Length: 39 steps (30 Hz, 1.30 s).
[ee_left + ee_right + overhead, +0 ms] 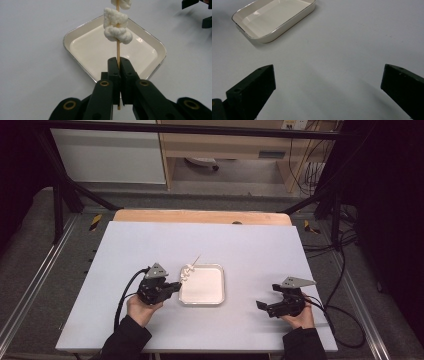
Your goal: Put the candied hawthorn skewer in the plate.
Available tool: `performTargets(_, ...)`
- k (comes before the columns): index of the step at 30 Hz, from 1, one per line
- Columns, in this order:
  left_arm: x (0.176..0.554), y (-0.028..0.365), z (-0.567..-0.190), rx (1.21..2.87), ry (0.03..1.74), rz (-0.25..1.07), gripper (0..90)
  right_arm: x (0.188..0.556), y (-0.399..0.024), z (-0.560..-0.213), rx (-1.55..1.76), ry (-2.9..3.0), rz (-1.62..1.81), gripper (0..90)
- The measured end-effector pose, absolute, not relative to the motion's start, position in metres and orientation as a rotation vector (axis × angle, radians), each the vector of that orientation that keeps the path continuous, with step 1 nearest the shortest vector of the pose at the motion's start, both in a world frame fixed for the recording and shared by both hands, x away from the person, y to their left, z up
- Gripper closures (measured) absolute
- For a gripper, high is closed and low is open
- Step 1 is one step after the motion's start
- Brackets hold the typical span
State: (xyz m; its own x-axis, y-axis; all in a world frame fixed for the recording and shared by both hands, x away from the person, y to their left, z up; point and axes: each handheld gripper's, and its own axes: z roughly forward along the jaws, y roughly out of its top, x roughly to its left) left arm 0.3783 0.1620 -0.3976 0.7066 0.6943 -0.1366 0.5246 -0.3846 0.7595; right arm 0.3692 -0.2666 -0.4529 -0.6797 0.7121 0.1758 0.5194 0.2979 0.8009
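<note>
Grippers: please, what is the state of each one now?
Left gripper: closed on the skewer, over the tray.
Right gripper: open, holding nothing.

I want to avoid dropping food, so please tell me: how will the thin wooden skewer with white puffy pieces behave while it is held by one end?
The thin wooden skewer looks stiff and probably light: it stays straight from the shut left hand-held gripper. The white puffy pieces look soft, perhaps crumbly, and could slide. If released, it may roll.
</note>
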Motion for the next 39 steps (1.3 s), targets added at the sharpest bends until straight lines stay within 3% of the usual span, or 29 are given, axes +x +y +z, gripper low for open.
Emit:
performTargets(11, 0.396, 0.137, -0.414, 2.151, 0.98, 0.261, 87.4, 0.368, -0.269, -0.453, 1.125, 2.345, 1.333, 0.2)
performTargets(39, 0.394, 0.111, -0.436, 2.275, 1.019, 0.253, 86.2, 0.369, -0.268, -0.455, 1.129, 2.355, 1.324, 0.1)
